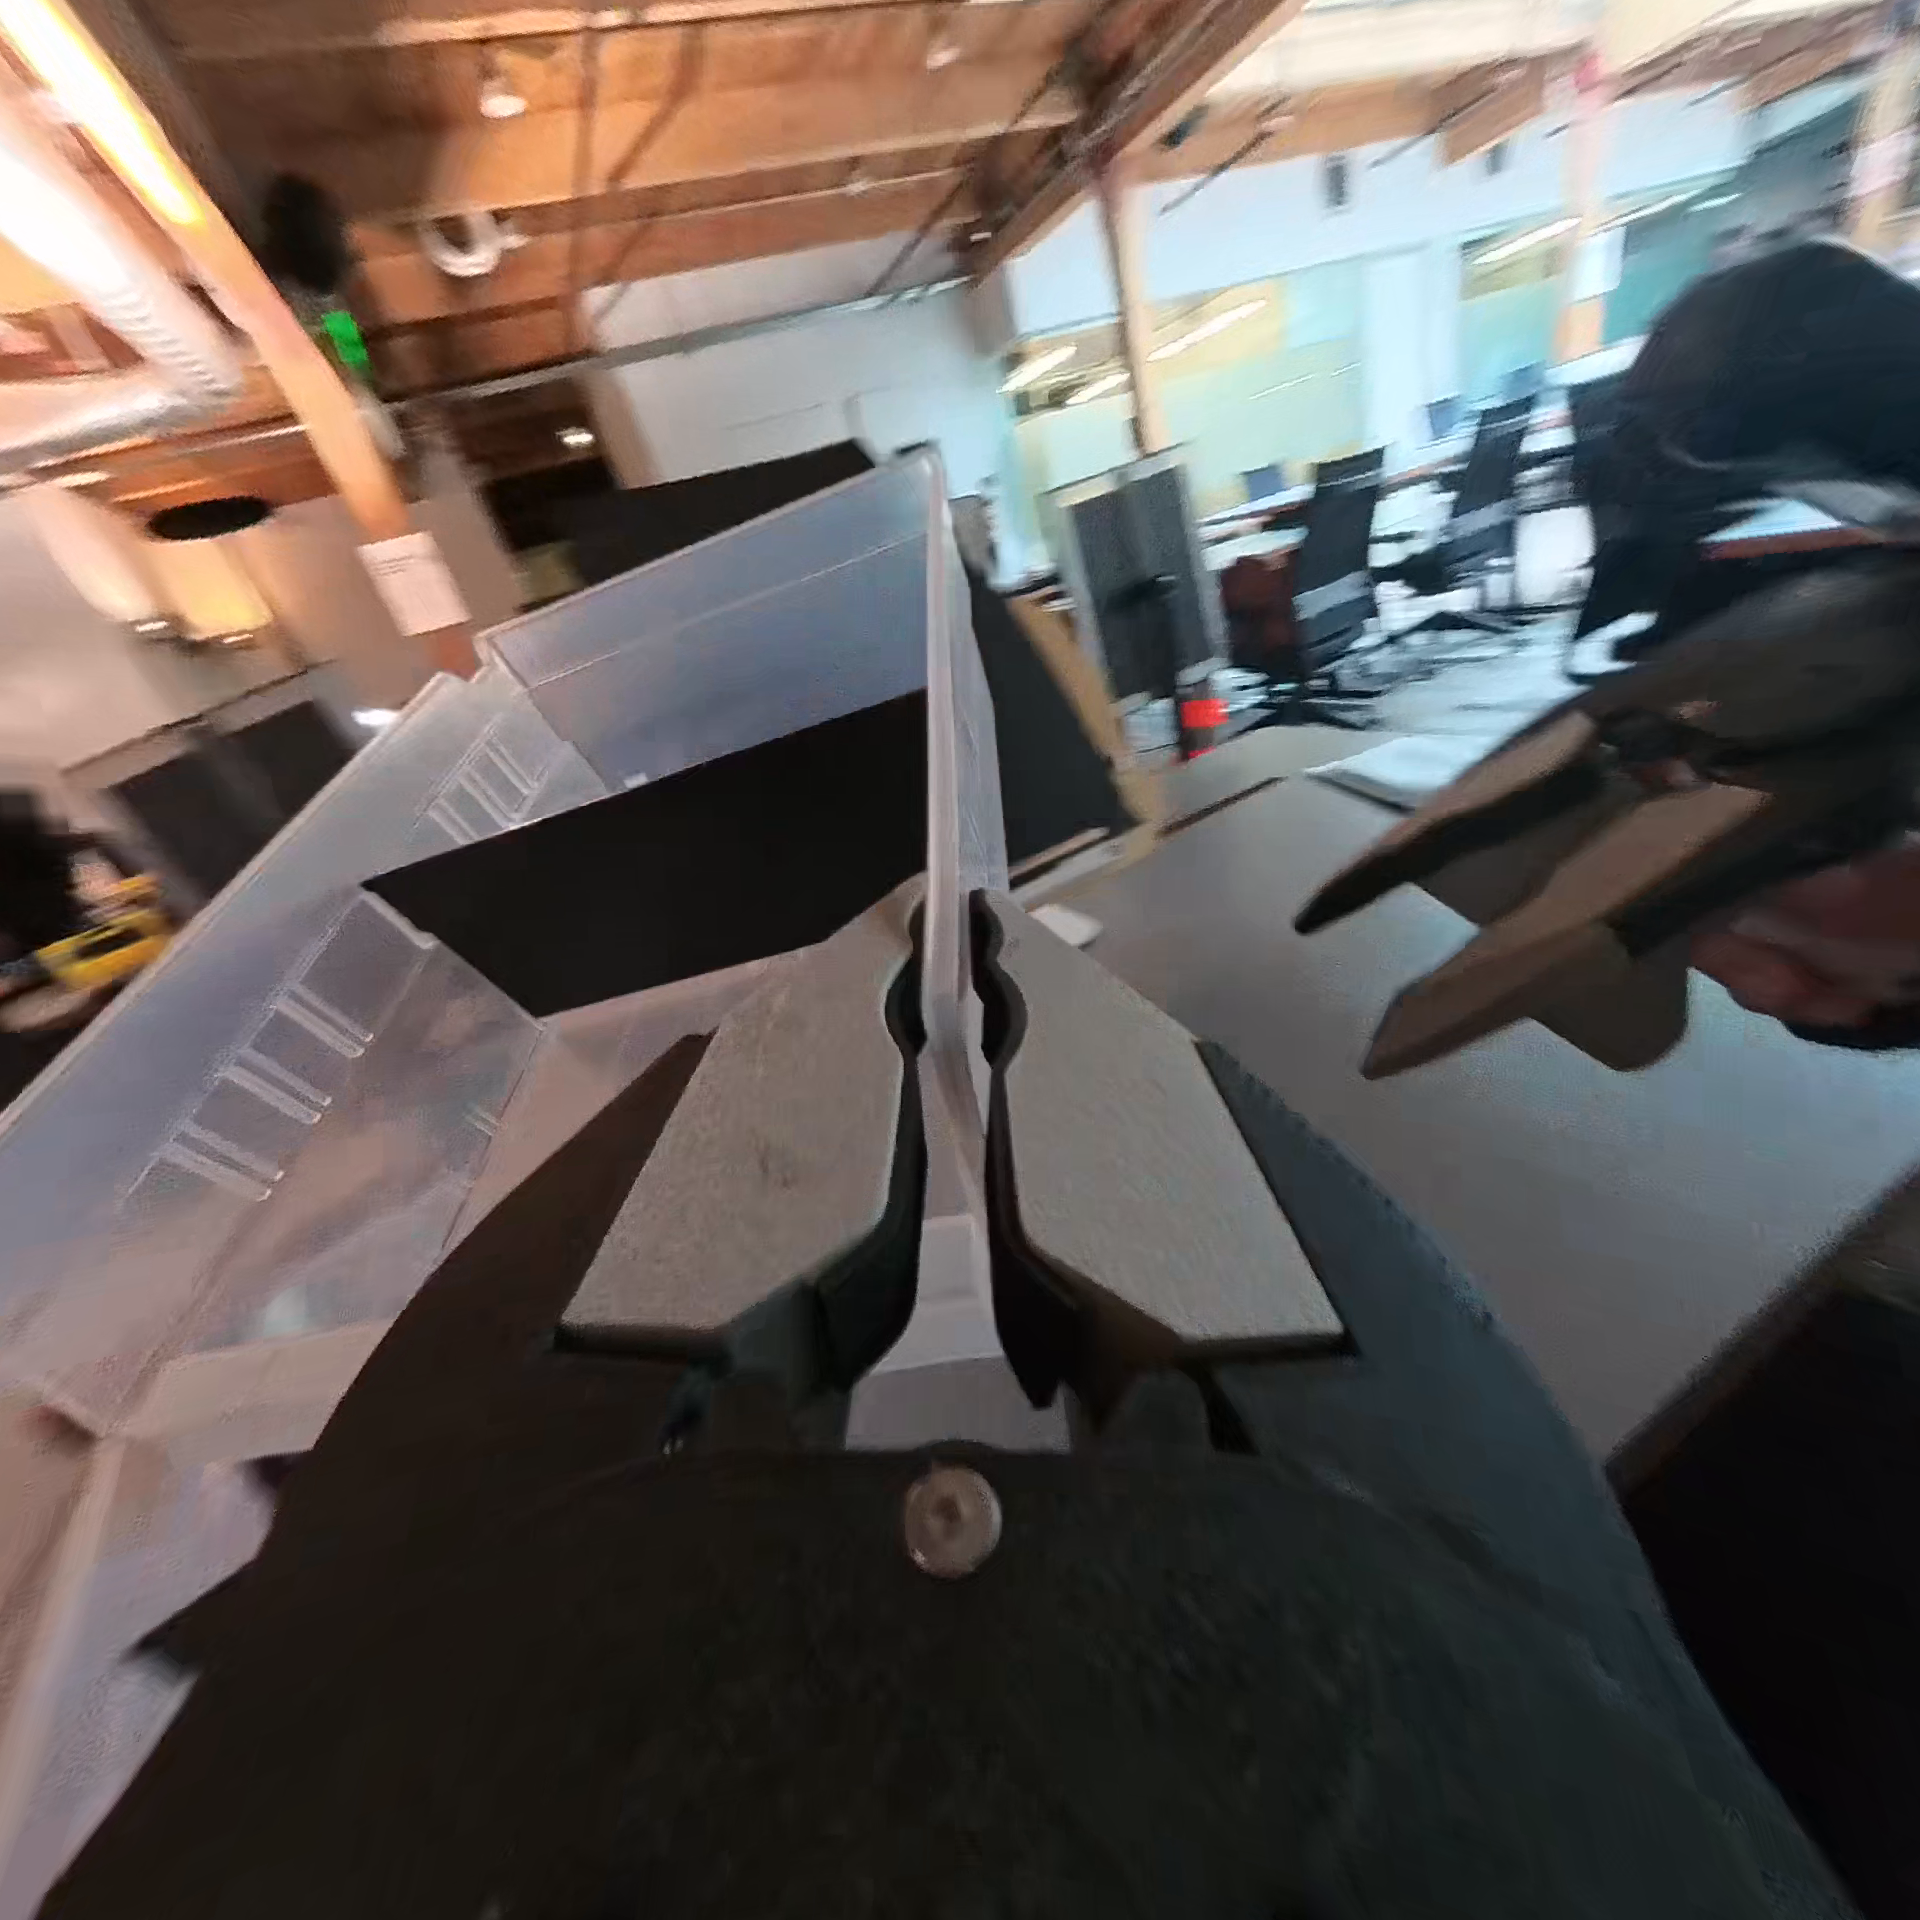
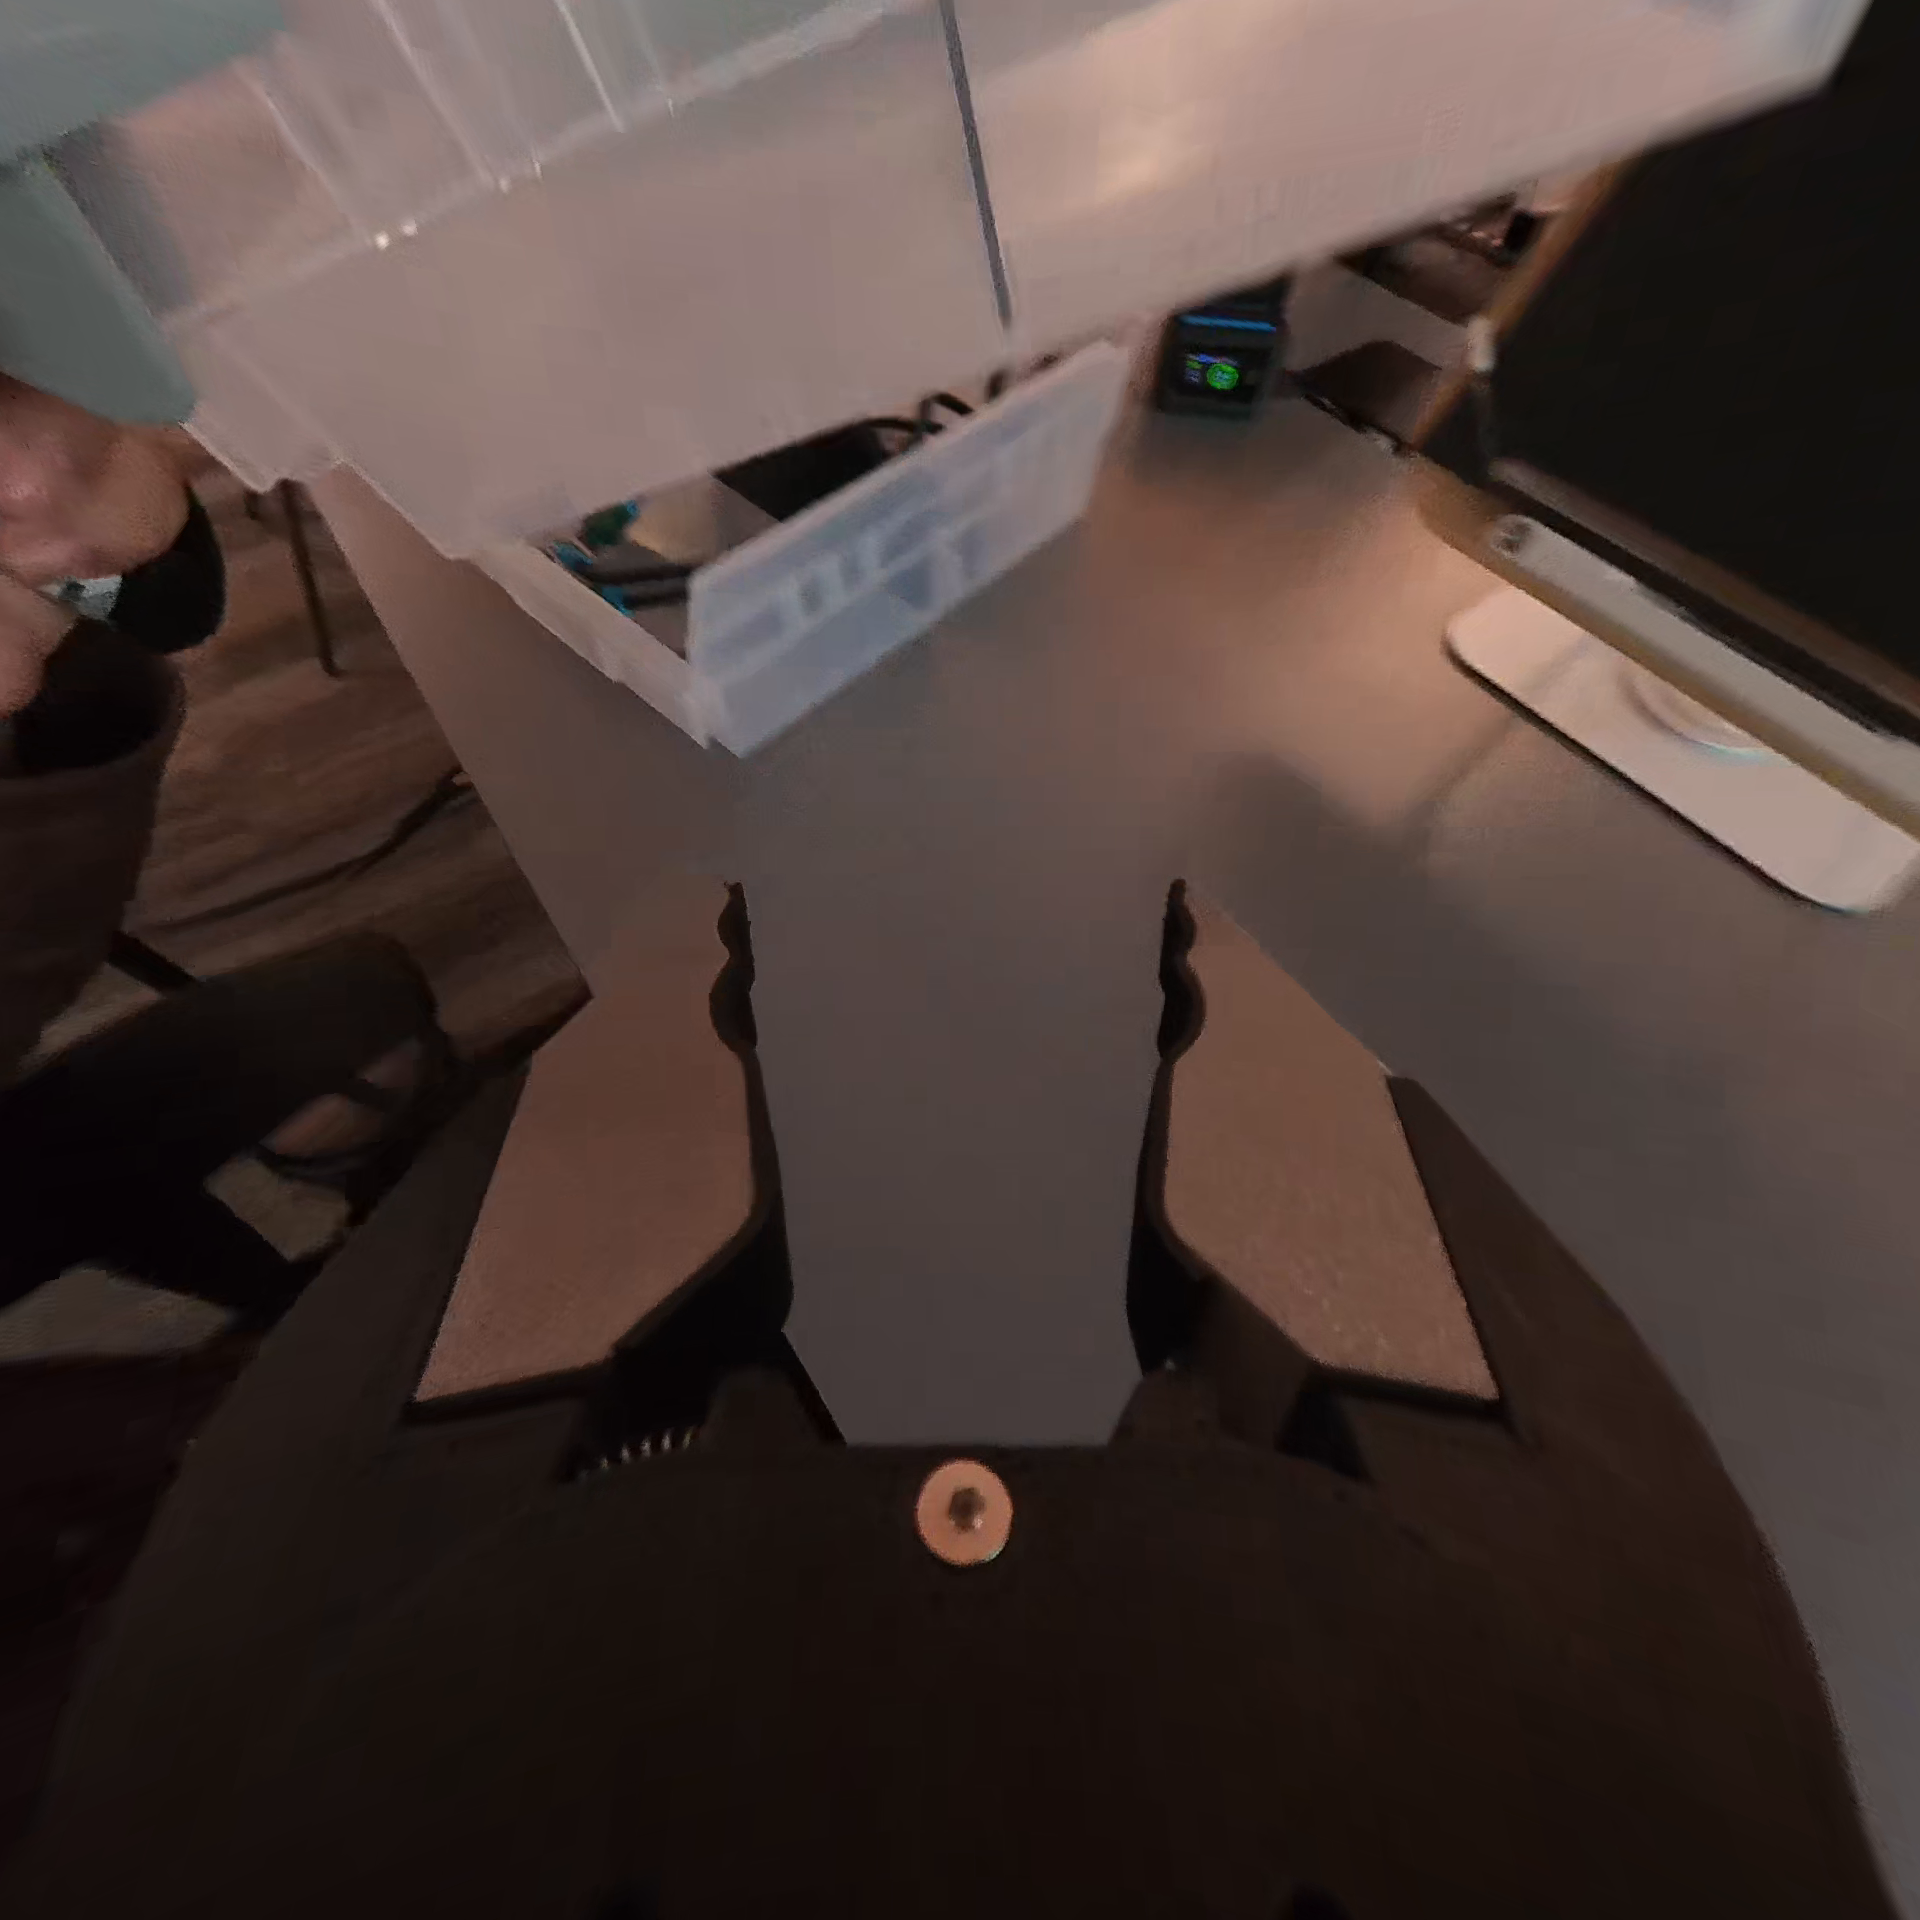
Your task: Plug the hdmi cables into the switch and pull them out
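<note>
- Two grippers are in play: the left gripper is clamped on the thin edge of a clear plastic lid, held tilted in the air; the right gripper is spread wide with nothing in it, over the grey table.
- The lid could slip or twist out, since only a narrow edge is pinched.
- Cables seem to lie in the open clear box beneath; the switch cannot be made out.
- The swinging lid could knock the box.

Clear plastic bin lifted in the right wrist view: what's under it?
Under the clear plastic bin stands a second translucent bin holding dark cables and blue items; its far end is covered.
</note>
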The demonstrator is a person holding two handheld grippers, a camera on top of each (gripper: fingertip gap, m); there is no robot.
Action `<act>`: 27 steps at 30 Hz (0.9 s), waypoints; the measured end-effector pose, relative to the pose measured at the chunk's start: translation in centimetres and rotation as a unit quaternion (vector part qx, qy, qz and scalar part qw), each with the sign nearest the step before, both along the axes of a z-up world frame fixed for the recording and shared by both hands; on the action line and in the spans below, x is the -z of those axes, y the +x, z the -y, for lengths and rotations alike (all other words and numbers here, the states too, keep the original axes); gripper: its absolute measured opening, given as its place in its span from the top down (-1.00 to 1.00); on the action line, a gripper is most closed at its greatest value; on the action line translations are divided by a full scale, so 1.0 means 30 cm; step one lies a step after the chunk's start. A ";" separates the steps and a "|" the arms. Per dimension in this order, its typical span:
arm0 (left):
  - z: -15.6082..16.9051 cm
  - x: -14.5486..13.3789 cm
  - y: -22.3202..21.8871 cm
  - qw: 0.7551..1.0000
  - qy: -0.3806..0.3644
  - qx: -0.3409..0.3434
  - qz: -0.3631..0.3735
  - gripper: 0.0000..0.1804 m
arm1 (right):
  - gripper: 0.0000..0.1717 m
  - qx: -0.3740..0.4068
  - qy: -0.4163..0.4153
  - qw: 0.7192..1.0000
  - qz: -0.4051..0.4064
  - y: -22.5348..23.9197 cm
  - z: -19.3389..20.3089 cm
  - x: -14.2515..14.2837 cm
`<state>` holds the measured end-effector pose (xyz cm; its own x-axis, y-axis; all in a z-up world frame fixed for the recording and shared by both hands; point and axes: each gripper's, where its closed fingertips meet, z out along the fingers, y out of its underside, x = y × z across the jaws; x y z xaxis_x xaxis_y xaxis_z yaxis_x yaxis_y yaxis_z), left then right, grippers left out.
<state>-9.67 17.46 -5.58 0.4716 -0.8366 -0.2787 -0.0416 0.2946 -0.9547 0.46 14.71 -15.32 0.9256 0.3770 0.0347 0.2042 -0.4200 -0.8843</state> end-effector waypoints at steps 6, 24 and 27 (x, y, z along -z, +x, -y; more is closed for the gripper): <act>0.261 0.226 0.382 0.984 -0.021 0.151 -0.087 0.97 | 0.16 0.073 -0.025 0.997 0.012 0.359 0.257 -0.009; 0.050 0.441 0.172 0.964 -0.142 0.068 -0.215 0.34 | 0.26 0.035 -0.091 0.986 0.135 0.237 0.218 0.224; -0.130 0.512 0.024 0.961 -0.162 -0.028 -0.221 0.24 | 0.27 0.022 -0.116 0.986 0.119 0.257 0.227 0.254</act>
